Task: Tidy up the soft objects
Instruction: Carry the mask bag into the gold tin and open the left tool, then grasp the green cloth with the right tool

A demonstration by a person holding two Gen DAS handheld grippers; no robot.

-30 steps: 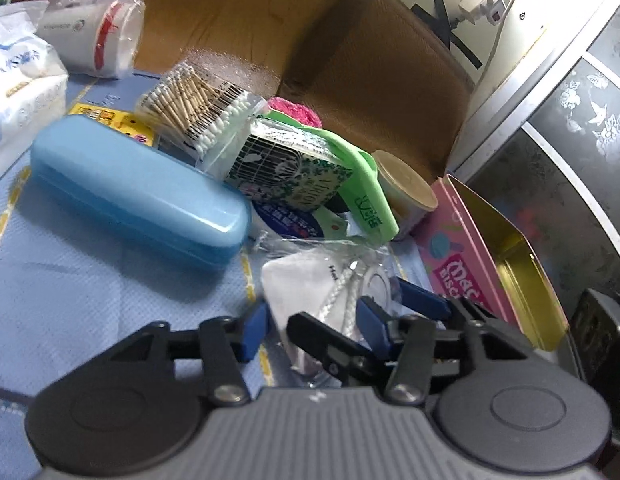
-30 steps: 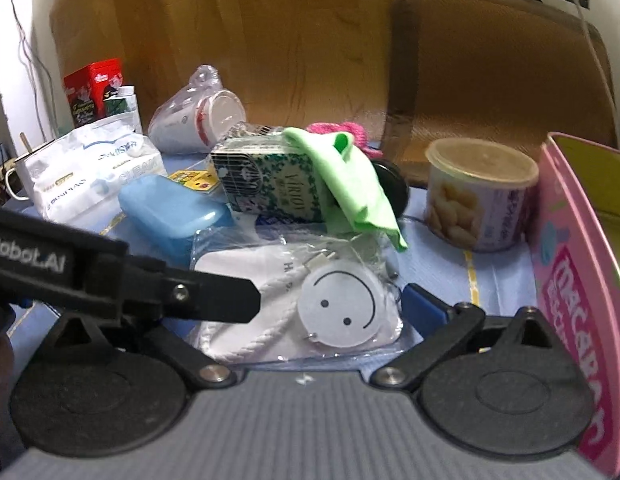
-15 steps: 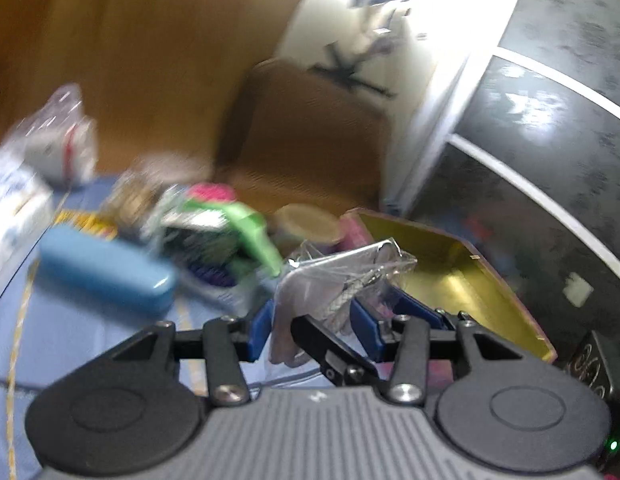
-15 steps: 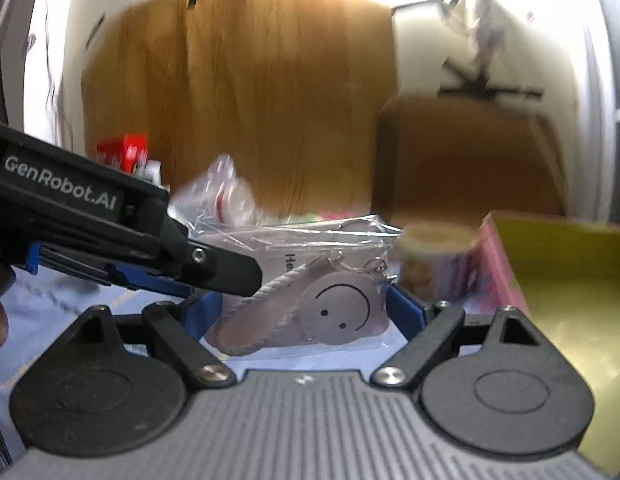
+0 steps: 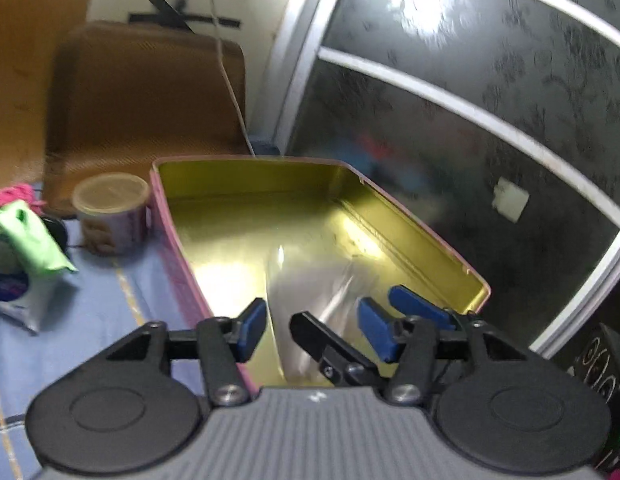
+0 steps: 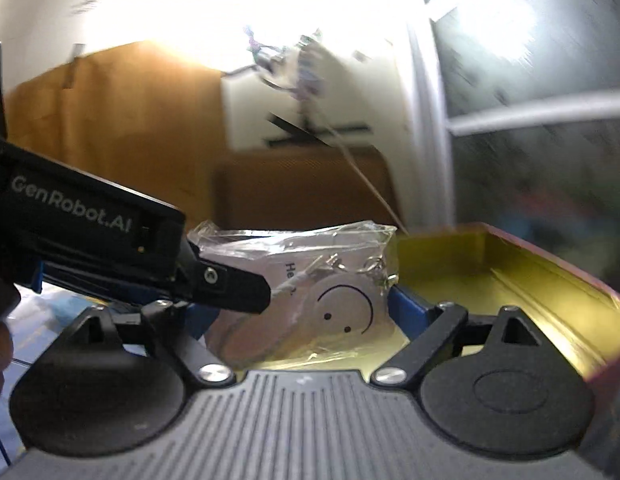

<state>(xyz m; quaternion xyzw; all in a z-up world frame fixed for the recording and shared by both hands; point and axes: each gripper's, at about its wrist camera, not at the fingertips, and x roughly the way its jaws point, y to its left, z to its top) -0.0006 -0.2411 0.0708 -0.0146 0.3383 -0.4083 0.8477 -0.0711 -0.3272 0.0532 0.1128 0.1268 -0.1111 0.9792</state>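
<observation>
A clear plastic bag (image 6: 310,264) with a white smiley-face charm and a cord inside hangs over the open pink tin (image 5: 246,184), whose gold inside shows. The bag (image 5: 310,280) is blurred in the left wrist view. My right gripper (image 6: 302,304) has its blue pads against the bag's two side edges, and its jaws are opening. My left gripper (image 5: 312,332) straddles the bag; its jaws are opening and its pads stand just off the plastic. Its black finger (image 6: 230,288) crosses the bag's left part. The tin's rim (image 6: 450,256) lies right behind the bag.
Left of the tin on the blue cloth (image 5: 90,300) stand a round snack tub (image 5: 110,208), a green cloth (image 5: 26,236) and a pink knit (image 5: 14,192). A brown chair back (image 5: 142,92) rises behind. A dark glass door (image 5: 470,140) runs along the right.
Both grippers lifted the bag off the table and carried it to the right, over the tin. The left jaws have widened since half a second ago.
</observation>
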